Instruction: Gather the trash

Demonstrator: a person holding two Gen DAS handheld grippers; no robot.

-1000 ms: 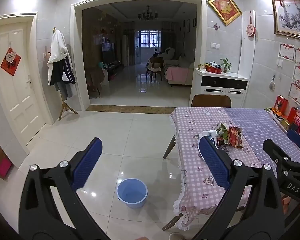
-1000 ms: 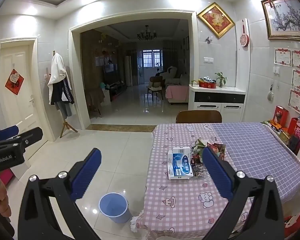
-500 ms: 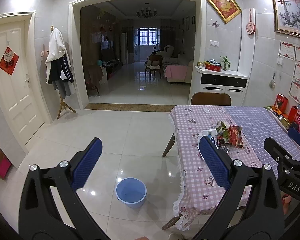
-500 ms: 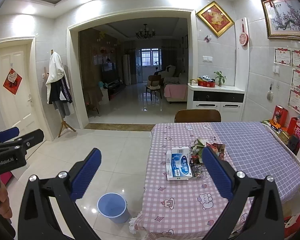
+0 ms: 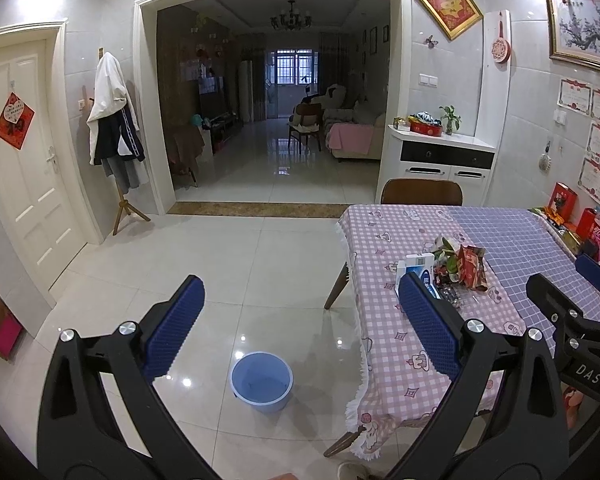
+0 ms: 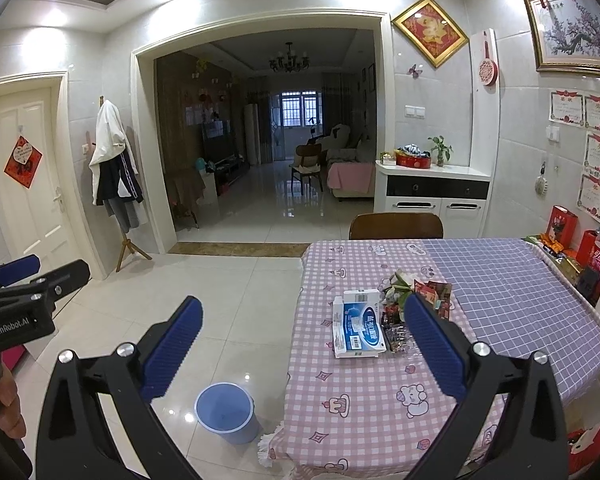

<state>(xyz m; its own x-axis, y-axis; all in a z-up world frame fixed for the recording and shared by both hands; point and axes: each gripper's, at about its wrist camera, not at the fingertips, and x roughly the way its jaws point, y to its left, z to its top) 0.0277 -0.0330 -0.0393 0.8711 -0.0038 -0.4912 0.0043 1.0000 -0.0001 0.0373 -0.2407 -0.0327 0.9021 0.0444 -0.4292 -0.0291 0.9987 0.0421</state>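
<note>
A pile of trash lies on the checked tablecloth: a white and blue box [image 6: 358,329], crumpled wrappers [image 6: 434,294] and green scraps [image 6: 398,280]. The pile also shows in the left wrist view, with the wrappers [image 5: 470,266] beside the box [image 5: 418,266]. A blue bin stands on the floor left of the table [image 6: 226,412], also seen from the left wrist [image 5: 262,380]. My left gripper [image 5: 302,320] is open and empty, above the floor. My right gripper [image 6: 302,344] is open and empty, short of the table's near edge.
The table [image 6: 380,400] fills the right side, with a brown chair [image 6: 396,226] at its far end and red boxes [image 6: 562,224] along the wall side. A coat stand [image 6: 114,184] and a white door [image 6: 28,184] are at the left. White floor tiles stretch to the archway.
Both views have shifted only slightly; the grippers stay open and empty. The trash and bin have not moved.
</note>
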